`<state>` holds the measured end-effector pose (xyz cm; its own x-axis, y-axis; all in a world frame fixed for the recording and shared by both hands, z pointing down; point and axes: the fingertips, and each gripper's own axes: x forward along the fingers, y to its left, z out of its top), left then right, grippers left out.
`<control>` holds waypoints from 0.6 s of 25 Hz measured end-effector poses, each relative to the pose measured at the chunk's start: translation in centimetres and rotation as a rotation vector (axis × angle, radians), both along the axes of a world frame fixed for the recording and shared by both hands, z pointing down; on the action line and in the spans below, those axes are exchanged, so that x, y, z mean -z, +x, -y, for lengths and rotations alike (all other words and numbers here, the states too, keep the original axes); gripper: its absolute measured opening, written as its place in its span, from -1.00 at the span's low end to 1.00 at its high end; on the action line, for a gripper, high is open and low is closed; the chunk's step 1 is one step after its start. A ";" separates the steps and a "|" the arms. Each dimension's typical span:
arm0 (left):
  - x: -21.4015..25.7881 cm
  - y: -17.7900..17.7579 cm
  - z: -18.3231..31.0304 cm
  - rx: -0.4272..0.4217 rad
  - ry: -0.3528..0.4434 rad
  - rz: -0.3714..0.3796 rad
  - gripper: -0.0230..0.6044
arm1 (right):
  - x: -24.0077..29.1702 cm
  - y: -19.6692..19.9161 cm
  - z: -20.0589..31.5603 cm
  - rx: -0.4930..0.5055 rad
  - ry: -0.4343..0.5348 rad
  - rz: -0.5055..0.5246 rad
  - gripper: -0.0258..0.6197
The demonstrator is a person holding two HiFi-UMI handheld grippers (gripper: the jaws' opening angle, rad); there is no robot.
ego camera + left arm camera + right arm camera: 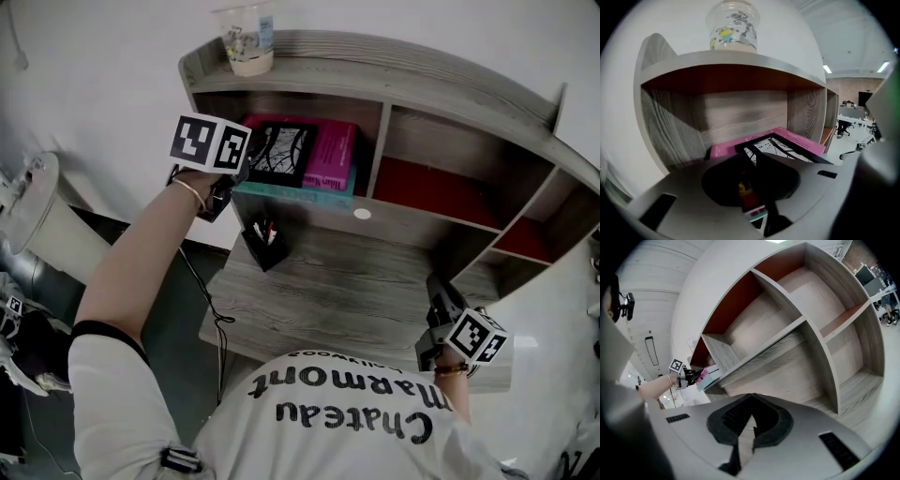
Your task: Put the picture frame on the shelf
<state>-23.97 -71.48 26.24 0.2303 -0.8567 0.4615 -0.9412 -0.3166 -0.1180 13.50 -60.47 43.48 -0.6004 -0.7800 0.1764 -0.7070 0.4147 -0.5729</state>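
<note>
Picture frame (281,153): already inside the far-left compartment of the shelf (450,80), resting on a pink book (336,155) stacked on a teal book (291,194). Near-left corner overhanging toward the near side.

Left claw (237,180): at that near-left corner, apparently clenched on the frame's edge, the black moulding running in between the jaw tips.

Right claw (439,289): well apart at the near right, low over the counter (356,281), jaws a narrow gap apart with only bare wood between. Released, empty.

Step in hand, as judged: final seating of the frame on the book stack. For the next move, confirm full support on the pink book, then open the jaws and draw straight back toward the near side. Avoid dragging the corner off the stack. Keep clear of the pen holder (265,246) directly below.

View comparison:
- Head view only: both claws together, the pen holder, the cup (248,37) on the shelf top.
- Left gripper view only: the contact at the jaw tips and the compartment's rear wall.
- Right gripper view only: the remaining compartments, seen empty, and the left hand from the side.
</note>
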 end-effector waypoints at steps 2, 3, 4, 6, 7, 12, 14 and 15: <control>0.0 0.1 0.0 -0.003 0.009 0.017 -0.63 | 0.1 -0.2 -0.1 0.001 0.001 -0.001 -0.90; 0.0 0.1 0.0 -0.006 0.011 0.024 -0.63 | 0.1 -0.2 -0.2 0.000 0.001 -0.002 -0.90; -0.1 0.1 0.0 -0.008 0.011 0.030 -0.63 | 0.0 -0.2 -0.2 -0.001 0.000 -0.004 -0.90; -0.1 0.2 0.0 -0.016 0.010 0.050 -0.63 | 0.1 0.0 -0.3 -0.009 0.002 -0.006 -0.90; -0.1 0.3 0.1 -0.020 0.011 0.065 -0.63 | 0.3 0.0 -0.3 -0.014 0.007 -0.005 -0.90; -0.1 0.6 0.2 -0.042 0.016 0.108 -0.63 | 0.4 0.0 -0.5 -0.025 0.009 -0.002 -0.90; -0.2 0.6 0.2 -0.049 0.011 0.101 -0.63 | 0.4 0.0 -0.6 -0.027 0.010 -0.004 -0.90; -0.2 0.6 0.2 -0.052 0.009 0.100 -0.63 | 0.4 0.0 -0.6 -0.029 0.010 -0.004 -0.90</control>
<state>-23.38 -71.71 26.43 0.2279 -0.8490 0.4767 -0.9070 -0.3632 -0.2133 13.49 -59.84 43.09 -0.5769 -0.7988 0.1707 -0.7210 0.3997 -0.5660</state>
